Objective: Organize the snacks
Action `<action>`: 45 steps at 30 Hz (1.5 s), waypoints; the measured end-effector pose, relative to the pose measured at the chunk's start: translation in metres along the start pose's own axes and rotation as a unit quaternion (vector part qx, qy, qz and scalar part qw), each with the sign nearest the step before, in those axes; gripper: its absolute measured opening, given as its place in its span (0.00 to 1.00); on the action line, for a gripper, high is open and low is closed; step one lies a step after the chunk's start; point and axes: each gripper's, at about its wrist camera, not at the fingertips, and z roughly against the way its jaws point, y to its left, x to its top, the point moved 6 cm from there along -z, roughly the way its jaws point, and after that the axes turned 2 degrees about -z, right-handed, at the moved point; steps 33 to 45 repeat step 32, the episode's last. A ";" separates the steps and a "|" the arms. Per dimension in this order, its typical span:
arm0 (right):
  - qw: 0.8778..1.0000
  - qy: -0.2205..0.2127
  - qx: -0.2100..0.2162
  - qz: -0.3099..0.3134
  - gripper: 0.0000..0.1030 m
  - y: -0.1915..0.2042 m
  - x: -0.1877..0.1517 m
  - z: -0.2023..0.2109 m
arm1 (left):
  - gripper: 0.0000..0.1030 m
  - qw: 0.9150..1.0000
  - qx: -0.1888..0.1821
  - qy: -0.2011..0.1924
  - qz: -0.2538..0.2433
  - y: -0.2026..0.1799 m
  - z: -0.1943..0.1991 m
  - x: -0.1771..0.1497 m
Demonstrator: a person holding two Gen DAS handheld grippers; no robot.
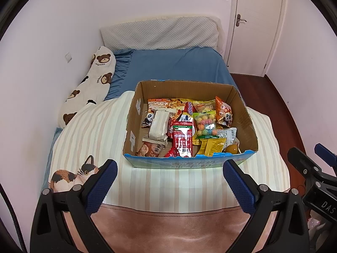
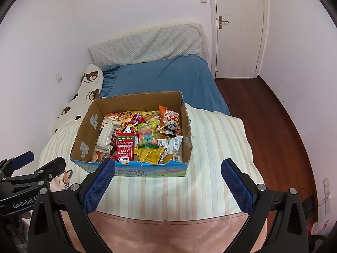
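An open cardboard box (image 1: 134, 124) with a blue printed front sits on the striped quilt; it also shows in the right wrist view (image 2: 84, 130). It holds several snack packs: a red pack (image 1: 182, 141), a bag of coloured candy balls (image 1: 205, 125), a white wrapped bar (image 1: 158, 125), an orange panda bag (image 1: 224, 110) and a yellow pack (image 1: 213, 146). My left gripper (image 1: 170, 169) is open and empty just in front of the box. My right gripper (image 2: 168, 168) is open and empty at the box's front edge.
The striped quilt (image 1: 168, 185) with a cat print (image 1: 69, 175) covers the near bed; blue sheet (image 1: 179, 65), grey pillow (image 1: 160, 33) and bear-print pillow (image 1: 90, 86) lie behind. A white door (image 1: 257, 23) and wooden floor (image 2: 263, 113) are to the right.
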 end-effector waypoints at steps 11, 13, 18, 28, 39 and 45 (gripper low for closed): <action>1.000 0.000 0.000 -0.001 1.00 0.002 0.000 0.002 | 1.00 1.000 -0.002 0.000 -0.003 -0.001 0.003 0.002; 1.000 -0.001 0.000 -0.001 1.00 0.002 0.000 0.002 | 1.00 1.000 -0.002 0.000 -0.003 -0.001 0.003 0.002; 1.000 -0.003 -0.001 -0.002 1.00 0.001 0.001 0.002 | 1.00 1.000 0.003 -0.005 -0.003 0.001 0.003 0.001; 1.000 -0.006 0.000 -0.004 1.00 0.002 0.002 0.006 | 1.00 1.000 0.006 -0.017 -0.009 0.001 0.007 0.003; 1.000 -0.006 0.000 -0.005 1.00 0.002 0.002 0.006 | 1.00 1.000 0.005 -0.017 -0.009 0.001 0.007 0.003; 1.000 -0.006 0.000 -0.005 1.00 0.002 0.002 0.006 | 1.00 1.000 0.005 -0.017 -0.009 0.001 0.007 0.003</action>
